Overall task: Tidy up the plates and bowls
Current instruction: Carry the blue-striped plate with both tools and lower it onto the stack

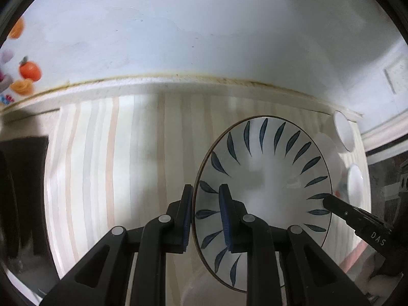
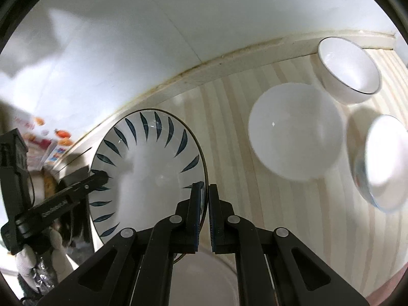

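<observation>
White wall runs along the back of a striped, light wood desk point(image 1: 107, 153). A big leaf plate point(image 1: 265, 178) with dark blue leaf marks round its rim is held above the desk, between the two tools.

The left tool point(image 1: 205, 204) has its two blue pads on either side of the plate's left rim. One pad sits over the plate and one outside it, with a small gap, so it looks like it is pinching the rim, but not hard. The right tool point(image 2: 206, 199) has its pads pressed close on the plate's right rim, which shows between them.

This plate looks hard, shiny and smooth, so I think it is slippery and would break if it fell. It is wide and likely a bit heavy. Holding it by the rim on two opposite sides seems the best way, so it cannot tip.

Only the right view shows the other dishes well: a plain white bowl point(image 2: 295, 132) in the middle, a white bowl with a dark rim point(image 2: 349, 71) near the wall, and a bowl with a blue edge point(image 2: 382, 163) at the far right. A pale dish point(image 2: 204, 280) lies just under the tool.

Only the left view shows the fruit picture point(image 1: 28, 71) on the wall and the bare left part of the desk.
</observation>
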### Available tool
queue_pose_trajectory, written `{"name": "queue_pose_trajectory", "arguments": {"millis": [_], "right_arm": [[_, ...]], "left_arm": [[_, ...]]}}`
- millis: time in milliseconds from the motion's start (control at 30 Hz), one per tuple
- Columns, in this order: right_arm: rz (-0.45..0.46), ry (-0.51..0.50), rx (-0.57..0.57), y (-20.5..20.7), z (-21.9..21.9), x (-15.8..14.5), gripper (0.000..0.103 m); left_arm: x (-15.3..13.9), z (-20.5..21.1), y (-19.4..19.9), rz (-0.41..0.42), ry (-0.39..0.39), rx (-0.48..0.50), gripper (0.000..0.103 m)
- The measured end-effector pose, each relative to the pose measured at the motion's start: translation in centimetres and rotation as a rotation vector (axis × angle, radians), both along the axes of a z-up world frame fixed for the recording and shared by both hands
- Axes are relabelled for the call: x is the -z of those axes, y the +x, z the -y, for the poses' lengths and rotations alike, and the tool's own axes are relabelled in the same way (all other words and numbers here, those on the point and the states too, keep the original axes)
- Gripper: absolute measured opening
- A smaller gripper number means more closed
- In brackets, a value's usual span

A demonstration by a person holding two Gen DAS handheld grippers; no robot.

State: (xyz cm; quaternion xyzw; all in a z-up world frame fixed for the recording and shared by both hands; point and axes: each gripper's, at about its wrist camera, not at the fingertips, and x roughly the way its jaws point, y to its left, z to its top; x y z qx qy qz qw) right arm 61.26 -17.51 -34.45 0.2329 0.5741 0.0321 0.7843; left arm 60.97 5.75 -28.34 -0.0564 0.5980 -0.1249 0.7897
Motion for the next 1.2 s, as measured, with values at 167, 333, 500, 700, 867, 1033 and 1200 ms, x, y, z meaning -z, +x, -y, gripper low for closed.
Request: {"name": "queue_pose_trajectory", "arguments": {"millis": [167, 333, 500, 700, 867, 1033, 1200], "right_arm": [[-0.006, 0.005, -0.037, -4.5, 1.0, -1.6, 0.007], [-0.031, 0.000, -0.075, -9.0, 1.0, -0.9, 0.007], [-0.079, 0.034, -0.104, -12.5, 0.8, 1.6, 0.007], [-0.111, 0.028, -0.134, -13.7, 0.4, 3.8, 0.007], [-0.112, 0.025, -0.158, -13.4, 0.3, 4.3, 0.007], [-0.115, 0.018, -0.179, -13.1, -0.5, 4.8, 0.007], [-0.119, 0.017, -0.194, -12.9, -0.8, 5.3, 0.007]], "left_arm": [[-0.9, 0.2, -4.6, -0.003, -0.029, -0.025, 0.018], [-0.1, -0.6, -9.5, -0.036, -0.032, -0.054, 0.018], [3.4, -0.3, -12.0, -0.099, -0.015, -0.065, 0.018], [5.9, -0.2, -13.7, -0.150, 0.013, -0.092, 0.018], [7.0, -0.5, -14.4, -0.174, 0.017, -0.119, 0.018], [7.7, -0.6, -15.1, -0.185, 0.024, -0.137, 0.018], [8.2, 0.0, -15.1, -0.188, 0.040, -0.148, 0.018]]}}
